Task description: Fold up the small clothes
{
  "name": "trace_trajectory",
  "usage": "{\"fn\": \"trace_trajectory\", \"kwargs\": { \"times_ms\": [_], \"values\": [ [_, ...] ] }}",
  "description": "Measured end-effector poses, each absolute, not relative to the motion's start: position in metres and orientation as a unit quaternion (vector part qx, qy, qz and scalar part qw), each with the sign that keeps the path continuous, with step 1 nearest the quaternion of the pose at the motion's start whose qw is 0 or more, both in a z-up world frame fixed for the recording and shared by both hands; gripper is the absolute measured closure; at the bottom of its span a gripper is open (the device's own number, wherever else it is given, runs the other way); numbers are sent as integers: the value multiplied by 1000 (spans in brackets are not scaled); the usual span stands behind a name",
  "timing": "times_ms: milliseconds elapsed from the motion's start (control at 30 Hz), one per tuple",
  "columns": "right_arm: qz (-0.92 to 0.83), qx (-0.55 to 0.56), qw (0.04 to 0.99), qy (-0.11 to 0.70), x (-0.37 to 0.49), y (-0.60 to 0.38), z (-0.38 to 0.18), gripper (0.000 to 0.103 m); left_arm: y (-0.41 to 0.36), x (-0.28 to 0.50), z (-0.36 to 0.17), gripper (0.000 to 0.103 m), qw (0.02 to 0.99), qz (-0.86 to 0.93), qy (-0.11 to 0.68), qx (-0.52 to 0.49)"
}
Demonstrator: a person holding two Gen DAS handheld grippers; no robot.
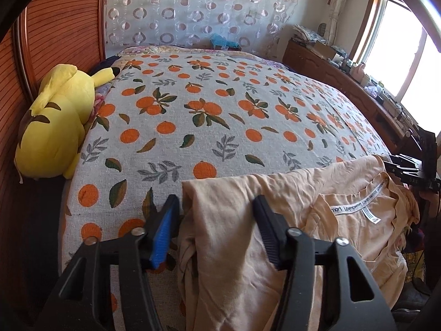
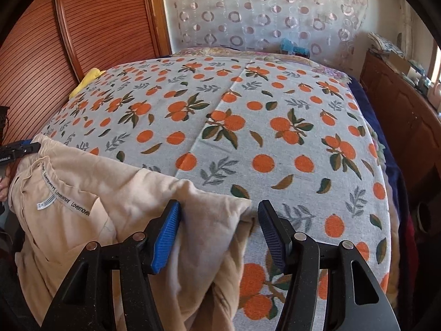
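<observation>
In the left wrist view we see the left gripper with its fingers standing apart, and a fold of the peach garment lies between them; the cloth fills most of the gap, but we cannot tell if the pads press on it. In the right wrist view the right gripper also has its fingers apart, and the other corner of the same peach garment lies between them: the cloth touches the blue pad at 9 o'clock, while a narrow gap stays before the dark pad at 3 o'clock. The garment lies on the near edge of the bed and hangs down over this edge toward 6 o'clock. Its inner neck band with a white printed label faces up, at 3 o'clock from the left gripper and at 9 o'clock from the right one. Under the garment is the bedspread with a pattern of oranges and leaves, and it covers the bed toward 12 o'clock. In the left view a yellow plush toy lies at 9 o'clock on the side of the bed, against the wooden headboard. At 12 o'clock hangs a pale curtain with rings, and at 2 o'clock stands a wooden cabinet with small things on top, under a bright window.
</observation>
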State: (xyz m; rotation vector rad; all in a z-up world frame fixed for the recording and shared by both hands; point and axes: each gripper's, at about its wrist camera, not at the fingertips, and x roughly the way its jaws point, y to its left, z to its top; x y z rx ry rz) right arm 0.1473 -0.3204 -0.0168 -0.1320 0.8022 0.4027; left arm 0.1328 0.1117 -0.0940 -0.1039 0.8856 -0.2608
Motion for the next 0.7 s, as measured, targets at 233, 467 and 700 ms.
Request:
{"fn": "trace_trajectory", "kwargs": {
  "times_ms": [233,467,700],
  "values": [
    [215,-72,898,378,139,-314,-20,60,109,133,-93,54,893,-136,426,-54],
    [239,-75,893,375,129,-311,-19,90,102,129,-90,82,894,-150,420,-45],
    [252,-65,901,346,101,-317,-5,92,101,115,-73,91,904,-159,394,-55]
  ]
}}
